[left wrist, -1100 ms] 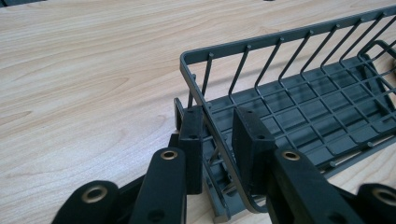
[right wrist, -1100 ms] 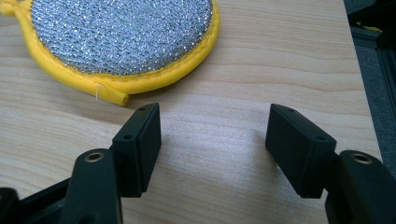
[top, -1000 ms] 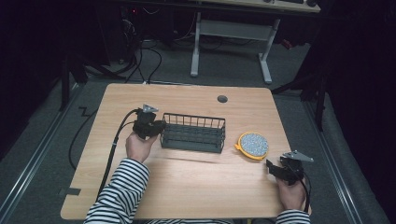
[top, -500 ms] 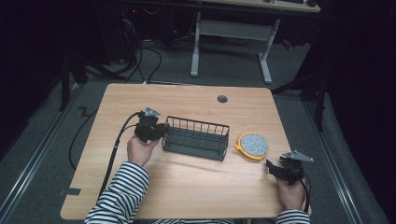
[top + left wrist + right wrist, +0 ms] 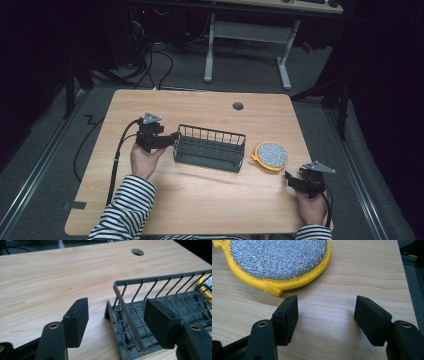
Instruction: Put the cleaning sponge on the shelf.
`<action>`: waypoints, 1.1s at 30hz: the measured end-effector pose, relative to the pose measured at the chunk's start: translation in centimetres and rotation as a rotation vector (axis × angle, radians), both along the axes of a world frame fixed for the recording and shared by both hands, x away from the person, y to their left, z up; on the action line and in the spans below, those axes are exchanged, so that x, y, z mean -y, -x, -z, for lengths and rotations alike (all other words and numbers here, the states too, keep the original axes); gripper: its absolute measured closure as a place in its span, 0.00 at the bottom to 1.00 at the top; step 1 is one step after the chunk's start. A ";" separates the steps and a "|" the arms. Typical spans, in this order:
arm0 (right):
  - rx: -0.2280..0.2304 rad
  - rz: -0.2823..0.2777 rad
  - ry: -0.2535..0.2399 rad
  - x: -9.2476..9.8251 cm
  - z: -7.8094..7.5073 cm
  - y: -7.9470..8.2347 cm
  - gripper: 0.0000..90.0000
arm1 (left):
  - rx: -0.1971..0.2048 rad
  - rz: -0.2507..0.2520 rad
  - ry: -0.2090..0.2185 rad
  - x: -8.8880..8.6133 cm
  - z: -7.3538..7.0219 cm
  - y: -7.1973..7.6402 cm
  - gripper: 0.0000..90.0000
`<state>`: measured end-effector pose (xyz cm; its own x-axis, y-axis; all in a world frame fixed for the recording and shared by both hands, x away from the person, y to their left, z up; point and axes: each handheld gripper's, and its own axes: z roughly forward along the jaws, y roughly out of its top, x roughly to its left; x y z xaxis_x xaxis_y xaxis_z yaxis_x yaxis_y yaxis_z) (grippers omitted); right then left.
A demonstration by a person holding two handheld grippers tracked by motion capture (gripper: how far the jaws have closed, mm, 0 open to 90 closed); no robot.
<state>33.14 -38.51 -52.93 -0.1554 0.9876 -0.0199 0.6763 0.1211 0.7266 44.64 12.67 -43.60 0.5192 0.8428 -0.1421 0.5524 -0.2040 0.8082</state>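
Spread wide, the left gripper [image 5: 112,322] straddles the short left end wall of the dark grey wire rack [image 5: 210,148] — one jaw outside over bare wood, the other inside over the mesh floor, neither pressing the wire. That rack sits mid-table [image 5: 200,195], its long axis running left to right, slightly skewed, its open top up. Just right of it lies a round scouring pad [image 5: 270,155], silver-faced with a yellow rim, flat on the wood. At the table's right edge the right gripper [image 5: 325,315] rests low — jaws parted over bare wood, pointing toward the pad's near edge.
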 end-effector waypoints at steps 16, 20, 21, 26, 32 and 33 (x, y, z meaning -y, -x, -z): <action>0.000 -0.001 -0.005 0.0 0.0 0.0 0.40 | -0.015 -0.102 -0.138 -4.6 5.4 6.0 0.39; -0.003 0.002 -0.008 0.0 -0.1 0.0 0.41 | -0.049 -0.130 -0.160 -5.5 7.7 6.5 0.39; -0.012 0.008 -0.014 0.1 -0.2 0.0 0.40 | -0.059 -0.146 -0.156 -5.8 8.4 6.4 0.38; 0.044 0.008 -0.083 0.5 -1.5 0.4 0.42 | -0.063 -0.159 -0.172 -5.5 9.8 5.7 0.37; 0.057 -0.023 -0.142 0.7 -3.2 -0.3 0.41 | -0.044 -0.159 -0.166 -5.4 10.0 5.6 0.36; 0.056 -0.028 -0.152 0.6 -3.4 -0.6 0.41 | -0.043 -0.162 -0.168 -5.4 10.0 5.6 0.36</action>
<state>33.74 -39.15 -49.54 -0.1856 0.9753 0.1201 0.6319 0.0249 0.7746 39.03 18.03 -53.63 0.3715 0.9284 -0.0115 0.6222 -0.2398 0.7452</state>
